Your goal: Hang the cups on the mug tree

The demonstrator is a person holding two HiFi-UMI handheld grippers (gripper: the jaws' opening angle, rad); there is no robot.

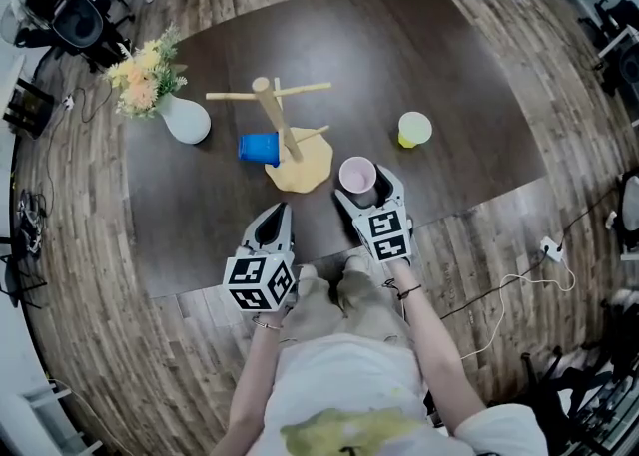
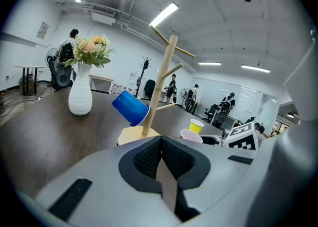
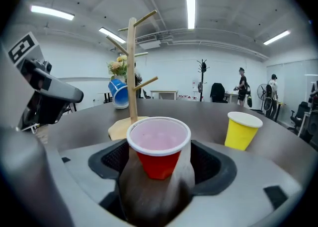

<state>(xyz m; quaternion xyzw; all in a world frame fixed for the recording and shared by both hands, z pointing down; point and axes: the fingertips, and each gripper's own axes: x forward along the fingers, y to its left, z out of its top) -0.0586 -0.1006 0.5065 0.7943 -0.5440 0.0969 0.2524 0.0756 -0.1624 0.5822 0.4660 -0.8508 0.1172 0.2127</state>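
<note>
The wooden mug tree [image 1: 283,120] stands mid-table, and a blue cup [image 1: 259,148] hangs tilted on one of its low pegs. A red cup [image 1: 357,176] with a white rim stands upright on the table just right of the tree's base. My right gripper [image 1: 365,188] is open around it, with a gap on each side of the red cup [image 3: 159,146]. A yellow cup [image 1: 414,130] stands upright farther right. My left gripper [image 1: 278,215] is shut and empty, near the table's front edge, pointing at the tree [image 2: 161,84].
A white vase [image 1: 185,120] with flowers stands at the table's left. The dark table [image 1: 449,65] ends just behind both grippers, above the person's knees. Chairs, cables and office gear ring the wooden floor.
</note>
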